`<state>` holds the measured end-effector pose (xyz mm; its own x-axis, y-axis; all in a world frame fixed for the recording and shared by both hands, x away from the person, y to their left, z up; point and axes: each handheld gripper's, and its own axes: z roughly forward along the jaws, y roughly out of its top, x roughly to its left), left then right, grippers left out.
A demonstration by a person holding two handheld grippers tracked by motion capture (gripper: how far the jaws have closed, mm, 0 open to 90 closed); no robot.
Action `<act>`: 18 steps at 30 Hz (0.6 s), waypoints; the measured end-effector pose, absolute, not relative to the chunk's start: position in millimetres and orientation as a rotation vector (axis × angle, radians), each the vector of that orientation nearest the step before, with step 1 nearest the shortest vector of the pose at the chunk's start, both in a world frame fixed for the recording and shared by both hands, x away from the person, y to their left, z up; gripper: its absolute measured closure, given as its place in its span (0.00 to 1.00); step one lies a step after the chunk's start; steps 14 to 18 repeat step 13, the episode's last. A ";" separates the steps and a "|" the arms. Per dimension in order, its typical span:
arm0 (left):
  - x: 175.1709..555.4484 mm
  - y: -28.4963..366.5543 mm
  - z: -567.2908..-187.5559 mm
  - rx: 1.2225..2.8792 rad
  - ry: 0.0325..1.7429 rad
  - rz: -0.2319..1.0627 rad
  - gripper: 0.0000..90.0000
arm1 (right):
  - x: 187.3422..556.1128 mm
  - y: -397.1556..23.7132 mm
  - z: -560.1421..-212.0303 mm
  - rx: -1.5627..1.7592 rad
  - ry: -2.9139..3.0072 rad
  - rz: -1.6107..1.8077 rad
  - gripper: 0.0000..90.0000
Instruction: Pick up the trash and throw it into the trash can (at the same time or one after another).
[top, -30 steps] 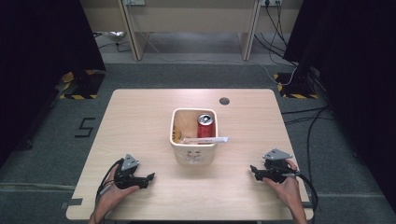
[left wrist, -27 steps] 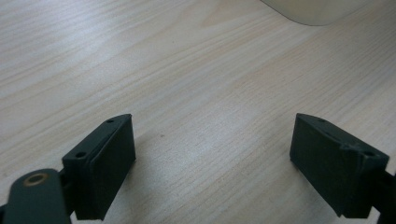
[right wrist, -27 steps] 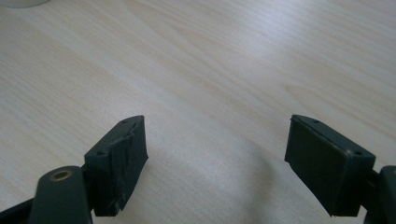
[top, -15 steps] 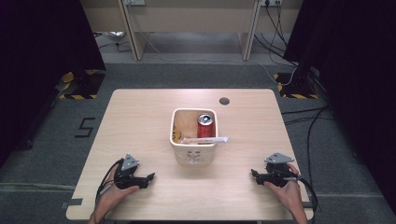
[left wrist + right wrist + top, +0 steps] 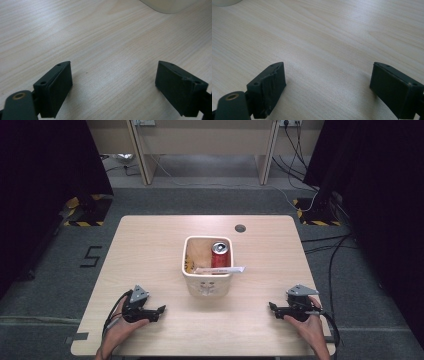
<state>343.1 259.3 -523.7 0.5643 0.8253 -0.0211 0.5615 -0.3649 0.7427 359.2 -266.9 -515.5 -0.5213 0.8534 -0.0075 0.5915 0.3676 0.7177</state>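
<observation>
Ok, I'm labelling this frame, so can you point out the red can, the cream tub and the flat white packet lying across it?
red can (image 5: pixel 220 248), high view, on its silver top.
cream tub (image 5: pixel 207 287), high view, on its front wall.
flat white packet (image 5: pixel 222 270), high view, mid-length.

From my station, the left gripper (image 5: pixel 161 309) was a compact black unit with a grey three-cornered plate (image 5: pixel 139 294) on top and a black cable (image 5: pixel 114 310) looping off its near left side. The right gripper (image 5: pixel 271 306) matched it, black under its own grey plate (image 5: pixel 299 290), its cable (image 5: pixel 332 332) trailing off to the near right. Up close, each jaw was a flat black block with small screw holes, and a brass-ringed hole (image 5: pixel 19 96) sat in the linkage. Both forearms were bare, without sleeves.
</observation>
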 end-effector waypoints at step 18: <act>343.1 259.3 -523.7 2.074 1.107 0.466 0.15 | 359.2 -266.9 -515.5 1.264 2.254 0.948 0.14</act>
